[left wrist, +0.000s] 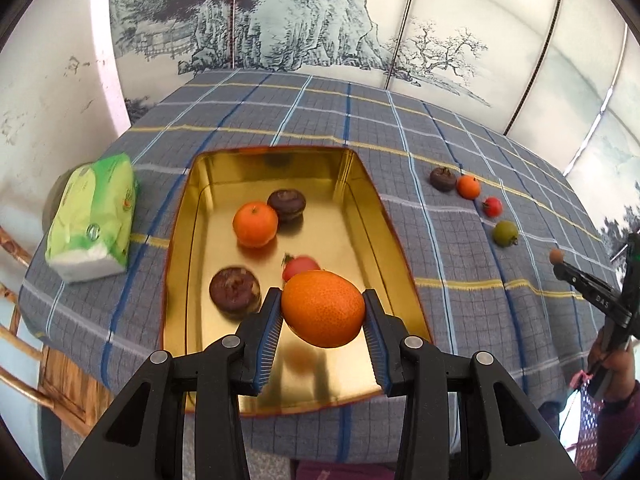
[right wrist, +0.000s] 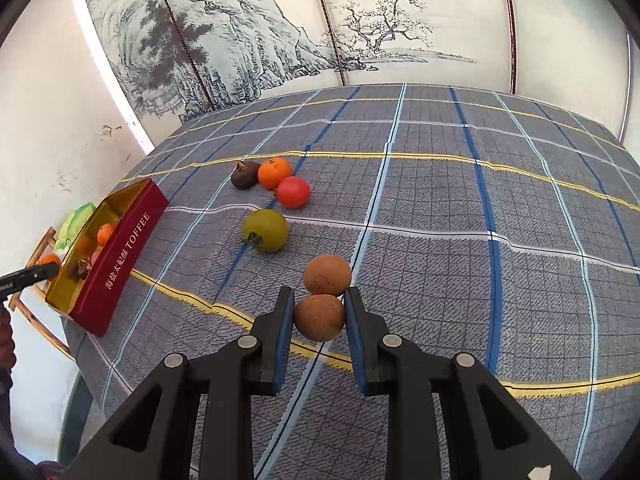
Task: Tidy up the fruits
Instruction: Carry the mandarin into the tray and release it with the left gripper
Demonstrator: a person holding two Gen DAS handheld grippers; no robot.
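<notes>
I hold my left gripper pinching the orange above the gold tin, aiming for bare floor beside the dark fruit before releasing.

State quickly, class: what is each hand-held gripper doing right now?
Left hand-held gripper: closed on an orange above the tin.
Right hand-held gripper: closed on a brown round fruit.

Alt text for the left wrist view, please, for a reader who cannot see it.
The left gripper holds an orange between its fingers above a gold-lined tin on a checked tablecloth. In the tin lie a smaller orange, two dark fruits and a red one.
</notes>
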